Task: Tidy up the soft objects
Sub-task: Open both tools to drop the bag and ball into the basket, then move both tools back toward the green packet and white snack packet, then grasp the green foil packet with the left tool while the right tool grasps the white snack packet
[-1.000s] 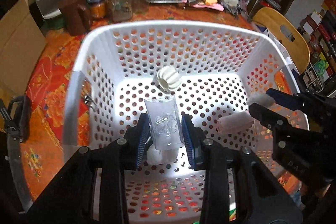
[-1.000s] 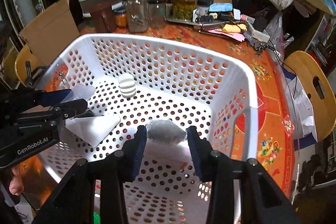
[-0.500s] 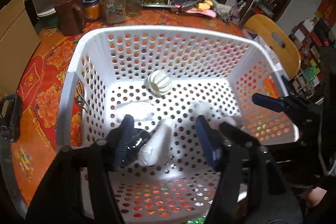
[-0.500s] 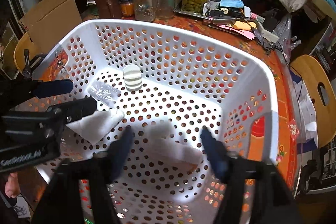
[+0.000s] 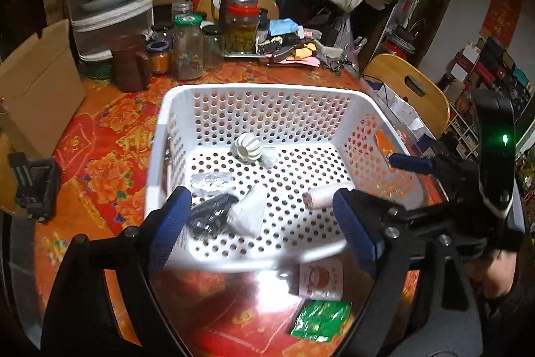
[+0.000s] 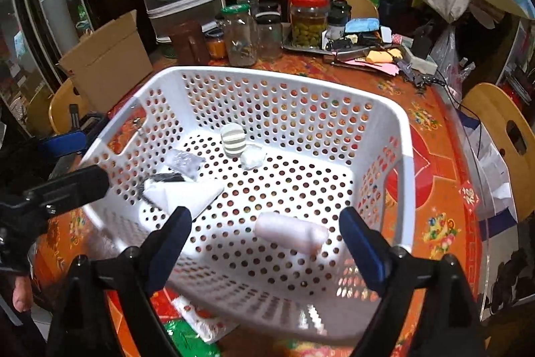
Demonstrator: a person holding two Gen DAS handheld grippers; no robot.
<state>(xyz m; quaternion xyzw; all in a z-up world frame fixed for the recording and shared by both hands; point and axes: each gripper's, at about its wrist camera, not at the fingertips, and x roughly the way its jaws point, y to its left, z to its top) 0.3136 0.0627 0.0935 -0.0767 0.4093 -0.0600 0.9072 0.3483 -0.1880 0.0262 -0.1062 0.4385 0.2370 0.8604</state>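
Note:
A white perforated basket (image 5: 254, 96) (image 6: 398, 163) sits on the orange floral table. Inside lie a ribbed white ball (image 5: 248, 148) (image 6: 233, 141), a small white wad (image 5: 270, 158) (image 6: 252, 157), a clear plastic packet (image 5: 211, 180) (image 6: 184, 162), a black item (image 5: 209, 213), a white folded cloth (image 5: 249, 211) (image 6: 182, 194) and a pink roll (image 5: 322, 197) (image 6: 291, 231). My left gripper (image 5: 264, 230) is open and empty above the basket's near edge. My right gripper (image 6: 265, 243) is open and empty over the near side; it also shows in the left wrist view (image 5: 411, 163).
Glass jars (image 5: 187, 51) (image 6: 309, 17), a brown jug (image 5: 128, 62) and clutter stand behind the basket. A red packet (image 5: 321, 278) and a green packet (image 5: 319, 320) lie on the table in front. A wooden chair (image 5: 408, 89) is right, cardboard (image 5: 33, 82) left.
Both grippers opened, letting go of the clear packet and the pink roll into the basket, then drew back and up away from it.

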